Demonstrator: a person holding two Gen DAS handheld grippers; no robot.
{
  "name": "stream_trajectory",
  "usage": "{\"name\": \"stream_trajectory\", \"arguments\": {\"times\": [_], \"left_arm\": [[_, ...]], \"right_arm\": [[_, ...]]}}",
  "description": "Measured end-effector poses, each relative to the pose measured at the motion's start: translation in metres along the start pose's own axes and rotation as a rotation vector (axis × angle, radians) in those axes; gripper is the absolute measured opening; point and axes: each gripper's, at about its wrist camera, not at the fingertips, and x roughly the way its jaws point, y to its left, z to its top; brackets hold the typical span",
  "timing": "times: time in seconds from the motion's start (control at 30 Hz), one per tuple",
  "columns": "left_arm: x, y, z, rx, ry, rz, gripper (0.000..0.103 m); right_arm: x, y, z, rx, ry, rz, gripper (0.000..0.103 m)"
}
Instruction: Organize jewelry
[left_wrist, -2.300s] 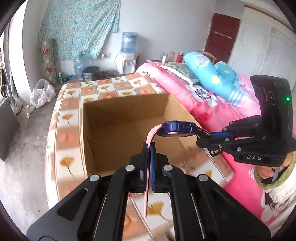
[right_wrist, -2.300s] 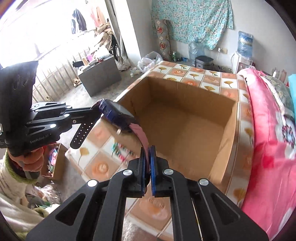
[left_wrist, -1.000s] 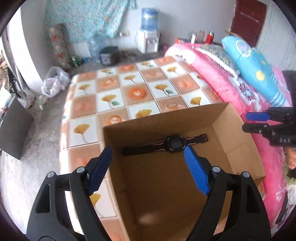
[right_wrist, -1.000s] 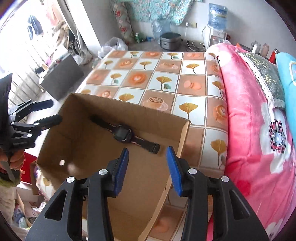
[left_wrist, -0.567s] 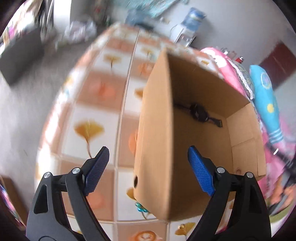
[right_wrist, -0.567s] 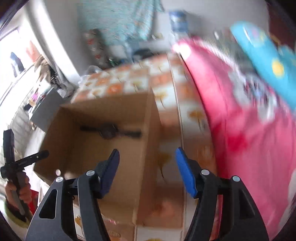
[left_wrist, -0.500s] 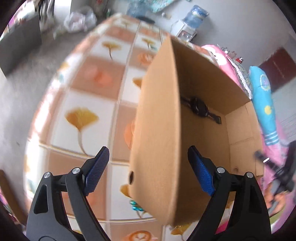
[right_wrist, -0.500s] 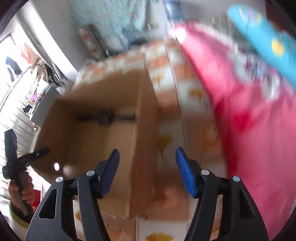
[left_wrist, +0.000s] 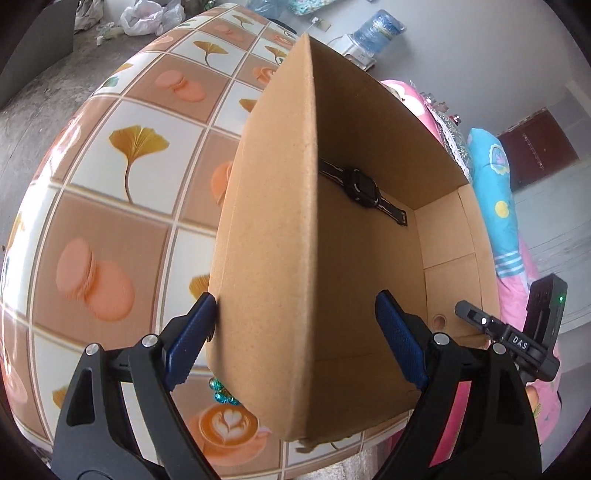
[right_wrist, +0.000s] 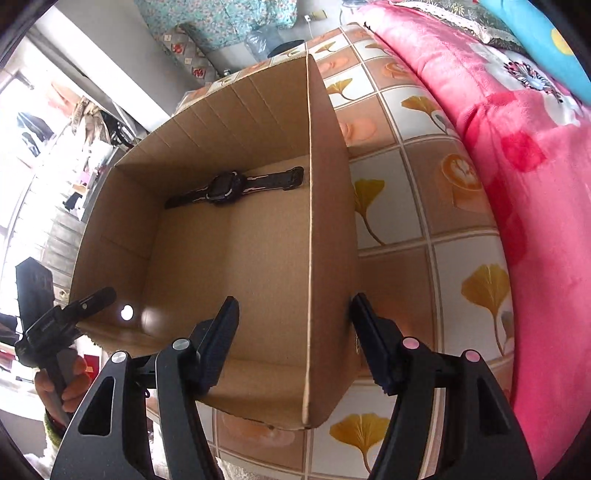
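Both the left gripper (left_wrist: 295, 328) and right gripper (right_wrist: 293, 332) straddle opposite walls of the box (left_wrist: 266, 258), fingers wide; a watch (right_wrist: 225, 188) lies inside.

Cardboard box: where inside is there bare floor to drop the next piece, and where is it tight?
Inside the cardboard box, the floor from the watch at the far wall to the near wall is bare. Tight spots: both side walls, each straddled by the open jaws of the left gripper and right gripper, and the near left corner, where teal beads lie on the tablecloth outside.
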Motion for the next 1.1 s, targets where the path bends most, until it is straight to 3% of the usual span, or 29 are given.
{"name": "stream_trajectory", "arguments": {"times": [0.2,0.47,0.7,1.1], "left_arm": [[0.011,0.002,0.023,-0.009,-0.012,-0.017,0.084],[0.014,-0.003,0.026,0.034,-0.044,-0.004,0.086],[0.026,-0.012,0.041,0.078,-0.084,0.020,0.090],[0.016,-0.018,0.012,0.124,-0.122,0.039,0.090]], "right_arm": [[0.007,0.001,0.024,0.000,-0.016,0.005,0.062],[0.012,-0.007,0.021,0.028,-0.018,0.031,0.062],[0.022,-0.003,0.044,0.017,-0.038,-0.004,0.062],[0.008,-0.006,0.011,0.011,-0.055,-0.021,0.062]]}}
